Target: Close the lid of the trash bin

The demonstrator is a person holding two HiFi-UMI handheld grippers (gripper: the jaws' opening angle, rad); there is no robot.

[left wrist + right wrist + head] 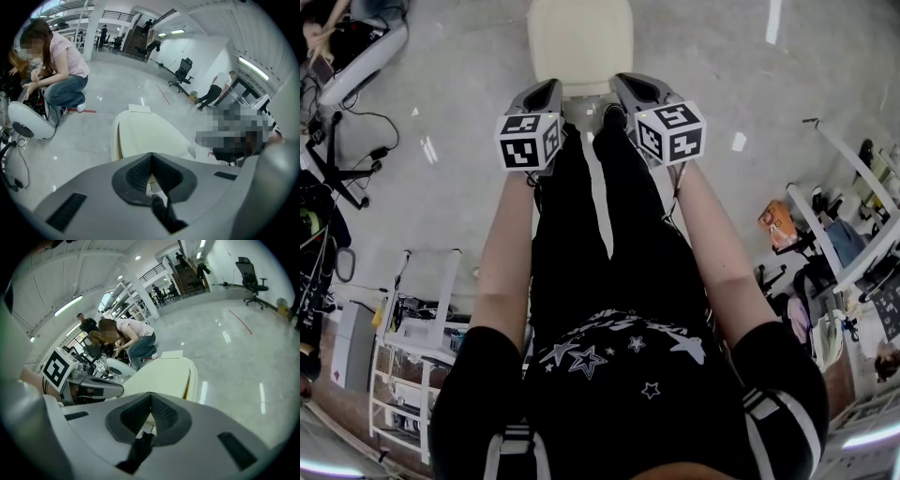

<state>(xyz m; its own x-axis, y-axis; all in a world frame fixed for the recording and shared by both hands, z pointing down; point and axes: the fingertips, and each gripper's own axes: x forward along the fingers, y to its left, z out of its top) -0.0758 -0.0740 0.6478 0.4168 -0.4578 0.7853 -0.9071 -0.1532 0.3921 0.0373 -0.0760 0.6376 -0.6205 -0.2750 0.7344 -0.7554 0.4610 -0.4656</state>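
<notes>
The left gripper [151, 157] has its jaws pressed together with nothing between them, and the right gripper [151, 397] is the same, tips meeting over an empty gap. Both are held side by side at the near edge of the trash bin [581, 37], which stands on the floor just ahead of the person's feet. Its lid [152, 136] is a smooth, cream, gently domed shell. It looks like stiff moulded plastic, probably light and a little slick, so it is better pushed than pinched. It lies low over the body already, though a thin yellowish slit under one edge in the right gripper view suggests it may not be fully seated. A flat tab at the far end looks like the hinge side. The best place to bear down is therefore likely the near, free part of the top, with closed tips pressing flat. The floor [722, 56] is polished grey and glossy, so a light bin could skate if shoved sideways. The room beyond is a large open hall, where a person [61, 75] crouches by a white rounded casing [28, 121], with an office chair [183, 72] farther off.
</notes>
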